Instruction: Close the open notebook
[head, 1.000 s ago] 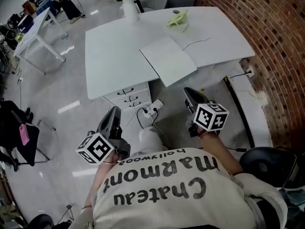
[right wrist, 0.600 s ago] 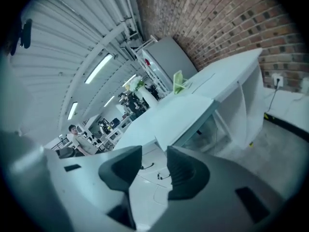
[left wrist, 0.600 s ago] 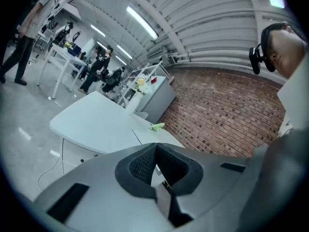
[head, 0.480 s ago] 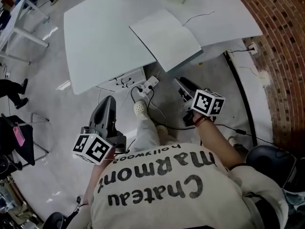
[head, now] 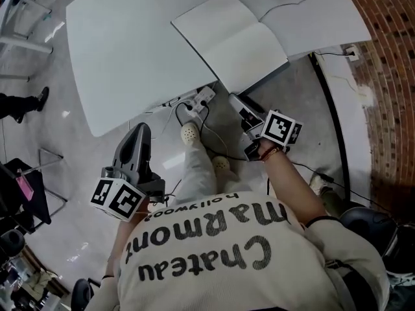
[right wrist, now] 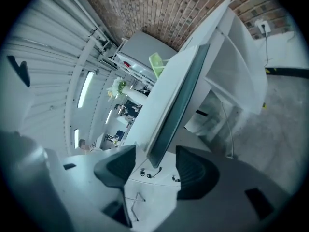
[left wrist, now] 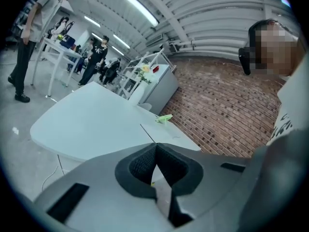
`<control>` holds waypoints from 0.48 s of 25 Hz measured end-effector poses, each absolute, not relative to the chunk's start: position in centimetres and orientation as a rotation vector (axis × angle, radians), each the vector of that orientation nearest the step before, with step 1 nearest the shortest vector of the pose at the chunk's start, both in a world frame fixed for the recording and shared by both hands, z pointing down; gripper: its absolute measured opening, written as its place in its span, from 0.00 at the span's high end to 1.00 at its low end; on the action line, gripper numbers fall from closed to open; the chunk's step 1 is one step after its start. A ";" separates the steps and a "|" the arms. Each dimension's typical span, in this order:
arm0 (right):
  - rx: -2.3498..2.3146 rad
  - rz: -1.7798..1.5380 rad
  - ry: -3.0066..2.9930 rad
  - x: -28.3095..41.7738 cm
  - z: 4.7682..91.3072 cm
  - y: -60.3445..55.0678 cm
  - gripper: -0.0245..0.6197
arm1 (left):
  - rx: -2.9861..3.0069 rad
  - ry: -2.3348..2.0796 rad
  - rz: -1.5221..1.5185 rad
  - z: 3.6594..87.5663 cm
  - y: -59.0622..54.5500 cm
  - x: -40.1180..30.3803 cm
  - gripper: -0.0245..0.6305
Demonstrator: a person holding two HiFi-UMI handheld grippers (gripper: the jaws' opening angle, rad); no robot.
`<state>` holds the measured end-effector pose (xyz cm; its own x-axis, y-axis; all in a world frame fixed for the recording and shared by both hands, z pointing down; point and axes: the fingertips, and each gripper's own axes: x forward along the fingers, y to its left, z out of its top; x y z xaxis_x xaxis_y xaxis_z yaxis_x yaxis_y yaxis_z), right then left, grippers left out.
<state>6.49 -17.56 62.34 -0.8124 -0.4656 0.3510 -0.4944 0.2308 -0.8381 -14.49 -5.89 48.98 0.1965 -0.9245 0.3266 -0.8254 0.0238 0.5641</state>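
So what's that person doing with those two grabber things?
A person holds a gripper in each hand at a white table, where an open notebook sticks out over the near edge. The right gripper is close to that edge, its jaws just opened and empty. The left gripper is shut, empty, and farther back. Nothing touches the notebook yet.

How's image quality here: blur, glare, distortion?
Head view: sharp, evenly lit, notebook crisp, faint glare on floor. Left gripper view: heavy fisheye, dark corners, a mosaic patch upper right. Right gripper view: fisheye too, scene tilted, ceiling lights blown out.
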 end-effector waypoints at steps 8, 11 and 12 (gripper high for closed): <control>0.968 1.851 -2.485 5.8 61.9 -19.2 0.71 | 1.795 -1.610 -0.178 50.2 -7.8 -15.1 0.96; 0.943 1.838 -2.516 5.7 61.4 -19.2 0.77 | 1.806 -1.597 -0.180 50.1 -8.6 -14.9 0.96; 0.935 1.822 -2.529 5.6 61.2 -19.3 0.78 | 1.811 -1.593 -0.181 50.0 -8.9 -14.8 0.96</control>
